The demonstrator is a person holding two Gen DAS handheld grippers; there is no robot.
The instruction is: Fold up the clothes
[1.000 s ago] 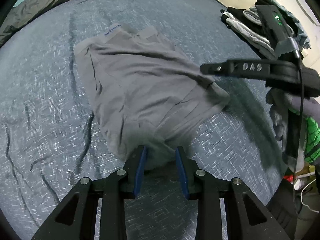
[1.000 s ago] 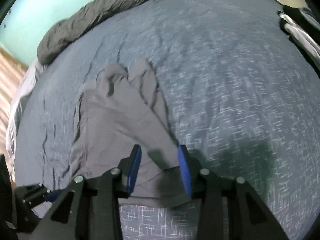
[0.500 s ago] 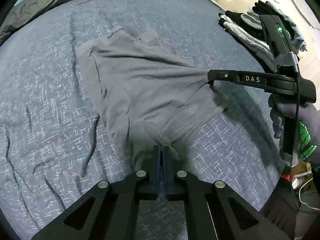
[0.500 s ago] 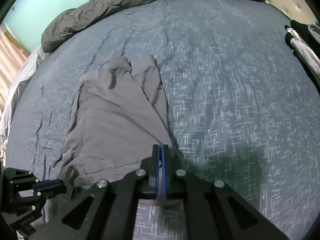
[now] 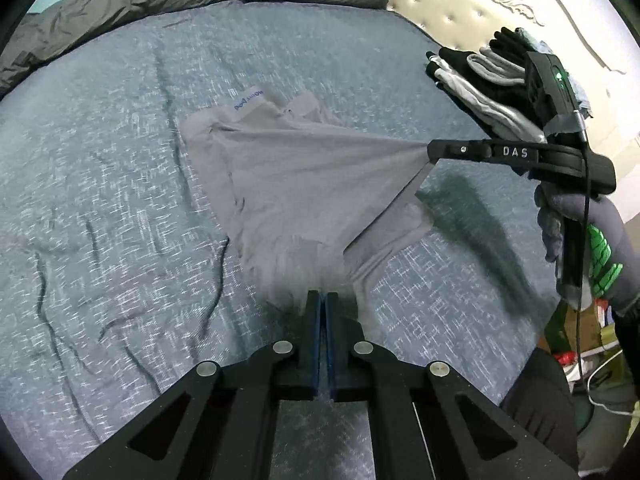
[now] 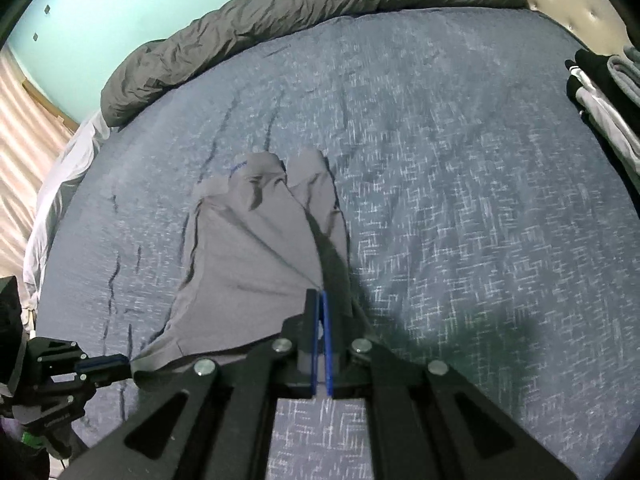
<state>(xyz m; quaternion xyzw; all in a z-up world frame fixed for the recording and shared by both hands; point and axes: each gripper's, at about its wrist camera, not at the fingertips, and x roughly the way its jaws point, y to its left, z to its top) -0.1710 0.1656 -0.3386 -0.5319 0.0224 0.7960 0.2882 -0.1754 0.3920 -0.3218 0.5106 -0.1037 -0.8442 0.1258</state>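
Note:
A grey garment point(image 5: 304, 176) lies on the blue patterned bed point(image 5: 100, 220), its far end flat and its near end lifted. My left gripper point(image 5: 322, 300) is shut on the garment's near edge. My right gripper point(image 5: 430, 152) comes in from the right and is shut on another corner, pulling the cloth taut. In the right wrist view the right gripper point(image 6: 320, 300) pinches the grey garment point(image 6: 256, 256), and the left gripper point(image 6: 120, 364) holds the edge at the lower left.
A stack of folded black and grey clothes point(image 5: 484, 84) lies at the bed's right side by the cream headboard point(image 5: 460, 4). A rumpled dark grey duvet point(image 6: 300, 16) runs along the far edge. Clutter sits on the floor at the right point(image 5: 588, 332).
Both grippers went from open to shut on the garment's near edge and corner. They have since lifted it, and the cloth is now stretched taut between them.

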